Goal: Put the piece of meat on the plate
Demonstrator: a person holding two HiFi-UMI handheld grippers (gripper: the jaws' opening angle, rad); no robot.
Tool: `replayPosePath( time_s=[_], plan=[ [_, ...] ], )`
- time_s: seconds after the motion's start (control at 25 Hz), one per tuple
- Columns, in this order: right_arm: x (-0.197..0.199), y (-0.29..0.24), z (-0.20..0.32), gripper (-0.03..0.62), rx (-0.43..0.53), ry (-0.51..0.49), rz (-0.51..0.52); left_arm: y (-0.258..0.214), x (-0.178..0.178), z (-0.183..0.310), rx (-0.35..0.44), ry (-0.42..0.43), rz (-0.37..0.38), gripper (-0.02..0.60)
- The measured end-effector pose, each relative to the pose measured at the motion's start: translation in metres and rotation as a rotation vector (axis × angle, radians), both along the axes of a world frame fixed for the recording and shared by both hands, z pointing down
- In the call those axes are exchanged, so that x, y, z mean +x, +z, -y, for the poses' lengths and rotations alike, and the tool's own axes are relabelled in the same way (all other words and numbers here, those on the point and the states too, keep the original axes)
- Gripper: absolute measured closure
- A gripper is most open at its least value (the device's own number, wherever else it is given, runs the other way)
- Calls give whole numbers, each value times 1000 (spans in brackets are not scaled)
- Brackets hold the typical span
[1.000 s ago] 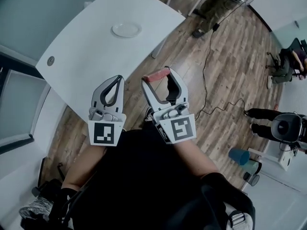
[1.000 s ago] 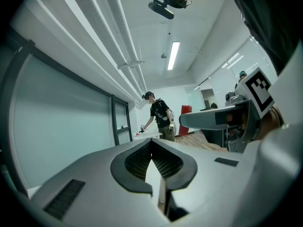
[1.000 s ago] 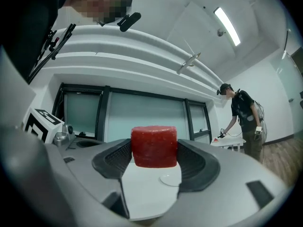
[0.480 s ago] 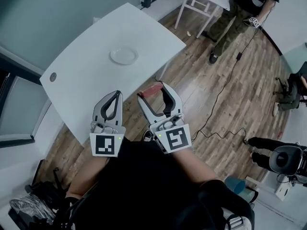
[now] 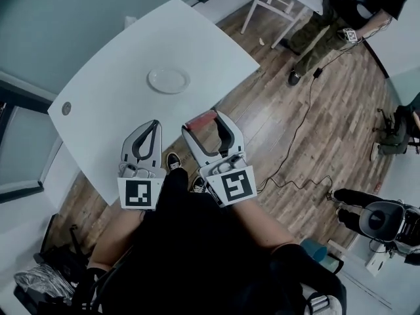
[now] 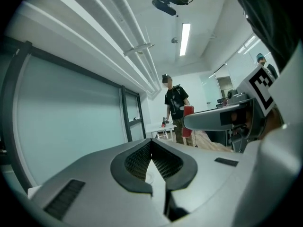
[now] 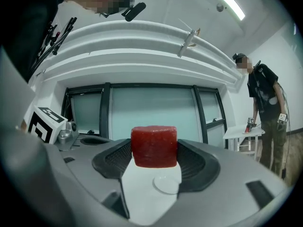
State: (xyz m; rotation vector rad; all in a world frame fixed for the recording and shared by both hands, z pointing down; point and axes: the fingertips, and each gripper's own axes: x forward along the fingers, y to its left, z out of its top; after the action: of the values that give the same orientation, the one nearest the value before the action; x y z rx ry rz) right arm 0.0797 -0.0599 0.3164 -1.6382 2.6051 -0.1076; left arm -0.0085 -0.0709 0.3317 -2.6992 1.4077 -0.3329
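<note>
Piece of meat [image 7: 154, 146]: red block, rounded corners, dull grainy faces. We hold it clenched in right tongs [image 5: 205, 123], in air by desk's [image 5: 111, 77] near edge. Long axis spans jaw to jaw. Plate [image 5: 168, 80], white, round, shallow, smooth, lies ahead and slightly left, toward desk's middle. Both tongs look about equally near it; only right is loaded. Left tongs [image 5: 155, 125] clenched on nothing.

Red piece of meat [image 7: 154, 146], white plate [image 5: 168, 80], white table [image 5: 118, 94], brown wood-plank floor [image 5: 308, 130].
</note>
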Motion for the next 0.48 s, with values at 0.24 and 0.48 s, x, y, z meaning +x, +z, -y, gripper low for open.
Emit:
replayPosePath(
  time_s=[0.24, 0.48],
  plan=[
    [-6, 7, 43, 298, -58, 40, -23, 14, -7, 46, -52, 26, -31, 578],
    [-14, 20, 74, 298, -101, 71, -40, 28, -13, 82, -86, 74, -31, 578]
  ],
)
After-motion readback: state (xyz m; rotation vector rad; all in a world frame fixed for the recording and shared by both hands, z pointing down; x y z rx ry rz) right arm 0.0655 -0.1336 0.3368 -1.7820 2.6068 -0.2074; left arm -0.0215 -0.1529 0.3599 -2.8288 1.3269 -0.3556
